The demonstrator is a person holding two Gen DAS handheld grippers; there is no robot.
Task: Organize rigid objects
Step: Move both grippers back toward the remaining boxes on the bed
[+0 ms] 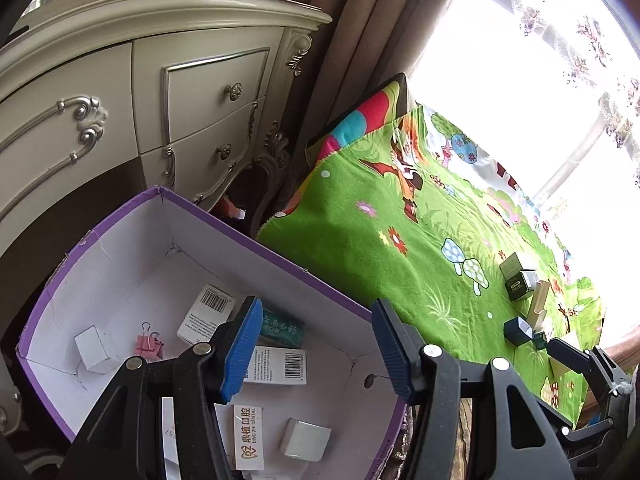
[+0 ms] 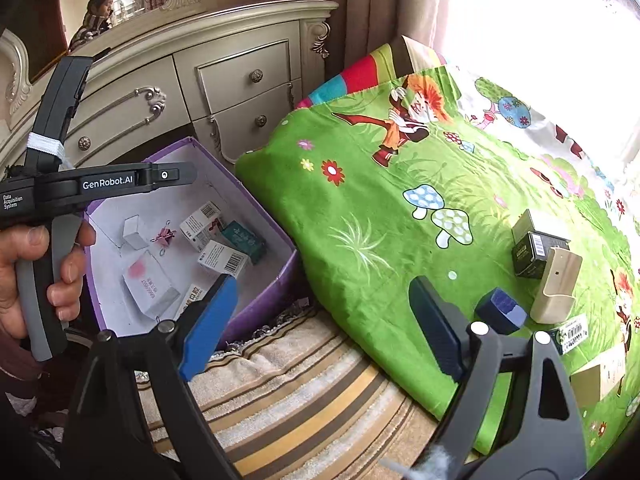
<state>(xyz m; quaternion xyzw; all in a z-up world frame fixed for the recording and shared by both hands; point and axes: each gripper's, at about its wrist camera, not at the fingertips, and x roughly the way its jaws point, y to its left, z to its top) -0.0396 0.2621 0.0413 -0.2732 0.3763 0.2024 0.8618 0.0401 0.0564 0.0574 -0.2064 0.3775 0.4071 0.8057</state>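
A purple box with a white inside [image 1: 120, 264] [image 2: 276, 280] stands beside the green cartoon blanket [image 1: 360, 248] [image 2: 360, 220]. It holds several small cartons, a pink binder clip [image 1: 149, 345] [image 2: 165, 235] and a teal carton [image 1: 280, 328] [image 2: 245, 241]. My left gripper [image 1: 316, 350] hangs open and empty above the box. My right gripper [image 2: 324, 324] is open and empty over the blanket's edge. On the blanket lie a dark blue box [image 2: 500, 310] [image 1: 518, 330], a beige holder [image 2: 558, 286] [image 1: 538, 300] and dark green cartons [image 2: 532, 256] [image 1: 516, 280].
A cream dresser with drawers [image 1: 180, 92] [image 2: 240, 80] stands behind the box. A striped towel [image 2: 300, 392] covers the surface under my right gripper. Curtains and a bright window [image 1: 500, 60] lie beyond the blanket. A tan carton [image 2: 596, 376] lies near the blanket's right edge.
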